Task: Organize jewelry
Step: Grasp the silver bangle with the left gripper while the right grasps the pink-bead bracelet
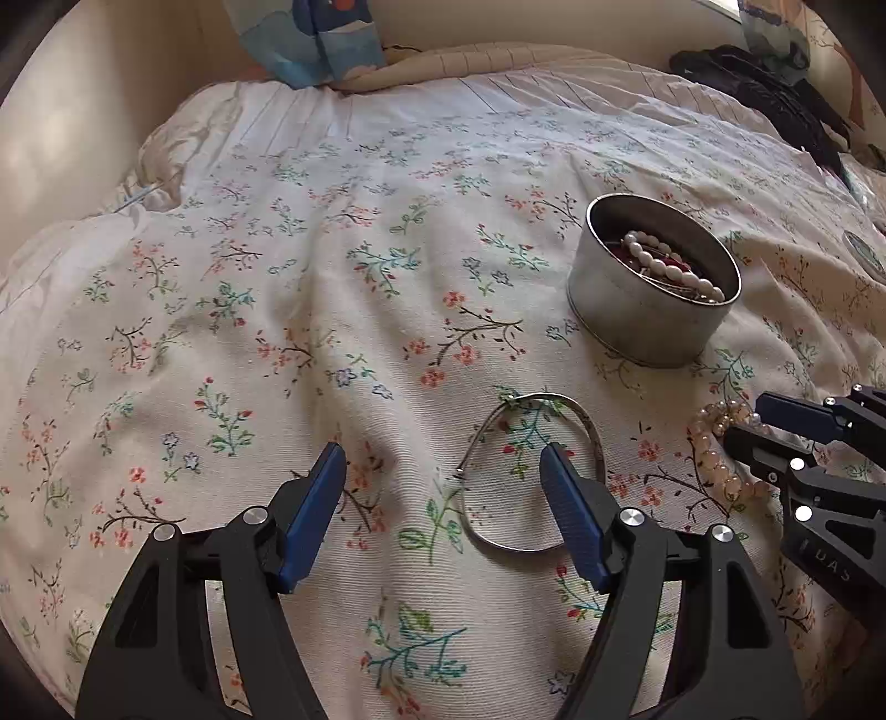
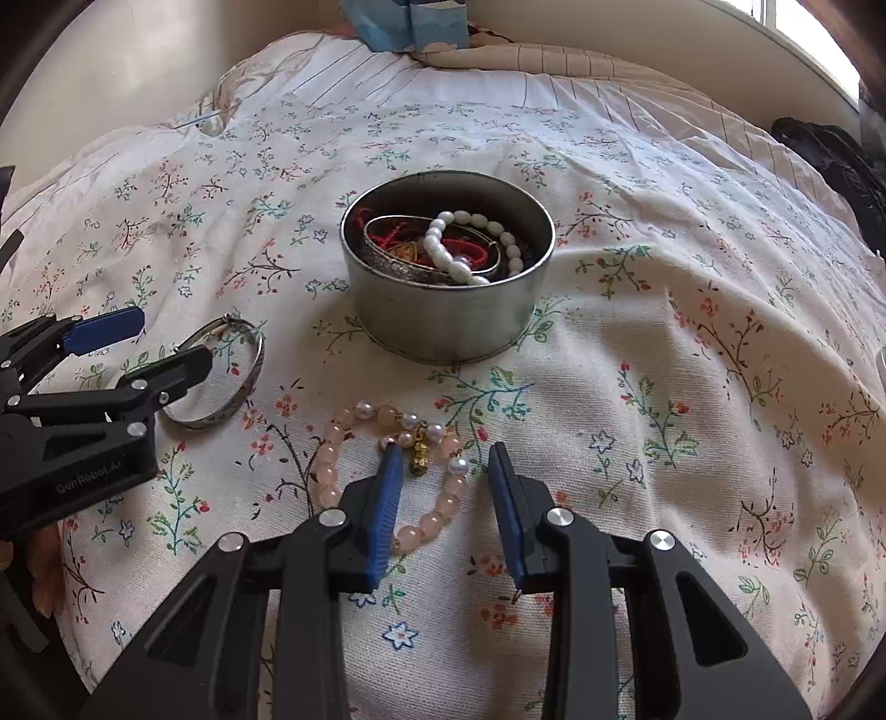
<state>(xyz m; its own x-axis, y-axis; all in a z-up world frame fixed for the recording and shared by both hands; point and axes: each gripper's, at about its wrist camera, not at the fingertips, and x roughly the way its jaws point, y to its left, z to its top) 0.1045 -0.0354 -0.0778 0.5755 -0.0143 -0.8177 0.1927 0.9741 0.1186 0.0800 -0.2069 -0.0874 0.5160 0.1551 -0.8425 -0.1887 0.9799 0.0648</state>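
A silver bangle (image 1: 595, 437) lies on the floral bedcover. My left gripper (image 1: 443, 451) stands open over it, its right finger inside the loop and its left finger outside. In the right wrist view the left gripper (image 2: 171, 338) reaches over the bangle (image 2: 243, 399). A pink bead bracelet (image 2: 332, 476) with small pearls and a gold charm lies in front of a round metal tin (image 2: 443, 321). My right gripper (image 2: 446, 451) is open, low over the bracelet with its right strand between the jaws, no pad pressing it. The tin (image 1: 637, 315) holds a white pearl bracelet (image 2: 459, 260), red cord and another bangle.
The bedcover (image 1: 332, 277) is wrinkled and soft. Blue patterned fabric (image 1: 326, 39) lies at the head of the bed and dark clothing (image 1: 775, 94) at the far right. A wall runs along the left. My right gripper (image 1: 747, 423) shows beside the pink bracelet (image 1: 714, 448).
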